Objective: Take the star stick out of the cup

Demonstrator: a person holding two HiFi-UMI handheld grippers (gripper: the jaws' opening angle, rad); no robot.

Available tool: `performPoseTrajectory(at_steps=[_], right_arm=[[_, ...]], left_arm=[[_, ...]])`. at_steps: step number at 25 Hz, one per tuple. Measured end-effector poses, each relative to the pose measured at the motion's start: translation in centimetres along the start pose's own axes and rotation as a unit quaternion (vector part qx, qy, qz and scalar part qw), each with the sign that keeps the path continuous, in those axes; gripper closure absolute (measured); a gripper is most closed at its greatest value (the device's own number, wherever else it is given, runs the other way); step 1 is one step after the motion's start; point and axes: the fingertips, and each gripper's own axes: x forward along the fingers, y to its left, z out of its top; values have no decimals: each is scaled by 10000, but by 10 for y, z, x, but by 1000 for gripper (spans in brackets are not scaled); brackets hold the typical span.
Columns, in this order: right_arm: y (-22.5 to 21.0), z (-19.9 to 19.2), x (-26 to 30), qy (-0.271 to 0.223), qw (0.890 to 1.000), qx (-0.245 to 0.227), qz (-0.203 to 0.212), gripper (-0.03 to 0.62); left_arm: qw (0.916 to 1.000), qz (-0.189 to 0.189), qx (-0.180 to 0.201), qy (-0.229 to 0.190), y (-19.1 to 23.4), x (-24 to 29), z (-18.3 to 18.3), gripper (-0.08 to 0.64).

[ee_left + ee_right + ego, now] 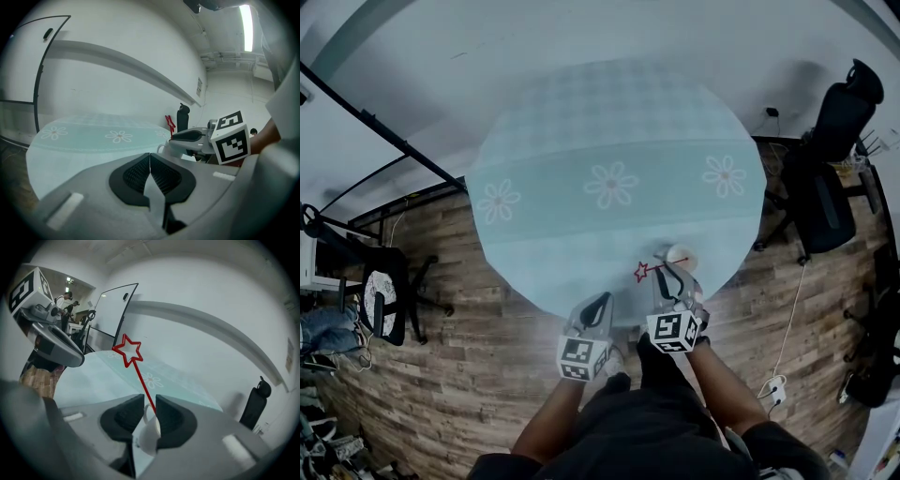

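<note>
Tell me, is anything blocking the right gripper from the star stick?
No, nothing visible does. The star stick runs up between the parted jaws of the right gripper, above the white cup. The left gripper sits aside, jaws together.

Jaws of left gripper [149,159] pressed together, right gripper [150,401] jaws slightly apart

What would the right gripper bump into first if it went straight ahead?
Probably the star stick, leaning in the open jaws of the right gripper, then the white cup just below. Depth is unclear.
</note>
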Motion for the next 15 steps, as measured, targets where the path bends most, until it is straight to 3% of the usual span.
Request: performPoseTrajectory(at_steps=[6,15], right_arm=[[-1,4,2,-53,9995,-265,-167,543],[-14,11,-11,-263,9990,-94,-356,572]], left_arm=[[10000,-4,7,-6,-3,-2,-6,555],[9999,-108,76,-67,-14,2,7,555]])
